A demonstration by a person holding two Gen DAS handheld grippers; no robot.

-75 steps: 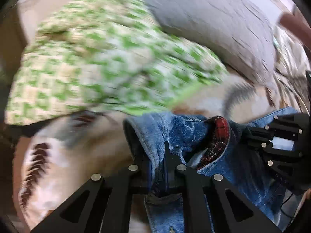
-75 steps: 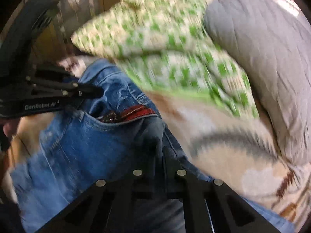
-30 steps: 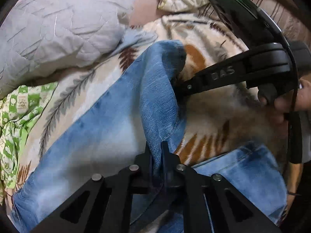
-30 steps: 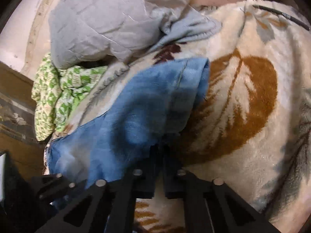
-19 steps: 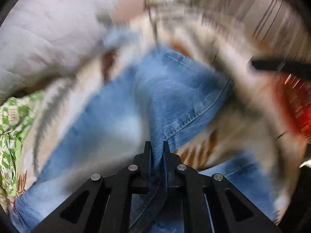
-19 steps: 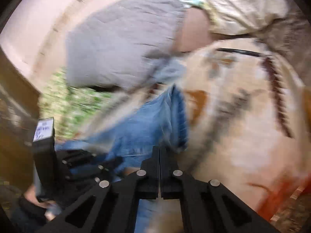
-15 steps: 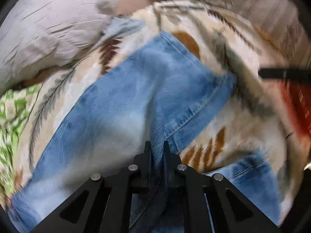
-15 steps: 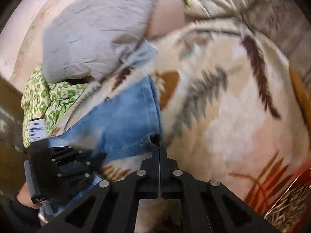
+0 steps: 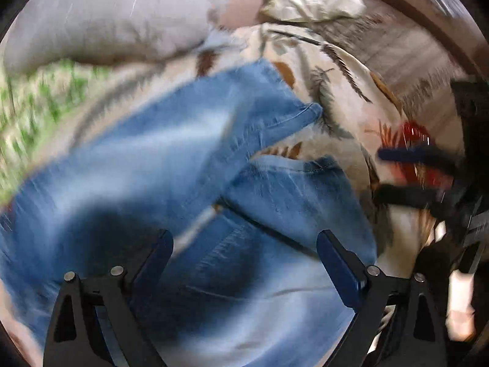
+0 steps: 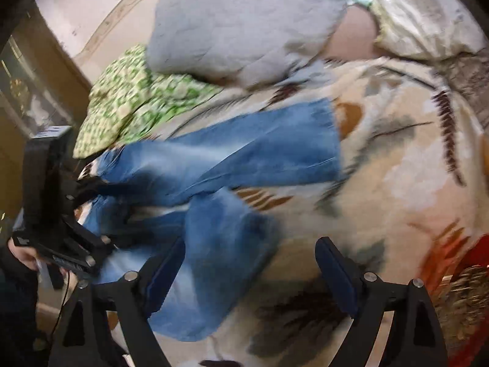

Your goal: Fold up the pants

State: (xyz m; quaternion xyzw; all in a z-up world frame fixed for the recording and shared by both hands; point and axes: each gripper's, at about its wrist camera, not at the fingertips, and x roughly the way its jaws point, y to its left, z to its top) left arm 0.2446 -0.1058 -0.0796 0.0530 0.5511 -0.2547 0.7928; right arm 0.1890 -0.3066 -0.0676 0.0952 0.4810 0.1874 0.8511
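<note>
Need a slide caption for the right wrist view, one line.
Right gripper opening, fingers clear of the blue jeans sprawled legs apart on the leaf-print blanket.

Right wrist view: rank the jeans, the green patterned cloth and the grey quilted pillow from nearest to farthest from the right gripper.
From the right gripper:
1. Jeans, spread on the blanket, the near leg reaching its left finger.
2. Green patterned cloth, beyond the jeans, upper left.
3. Grey quilted pillow, at the top, behind the cloth.
</note>
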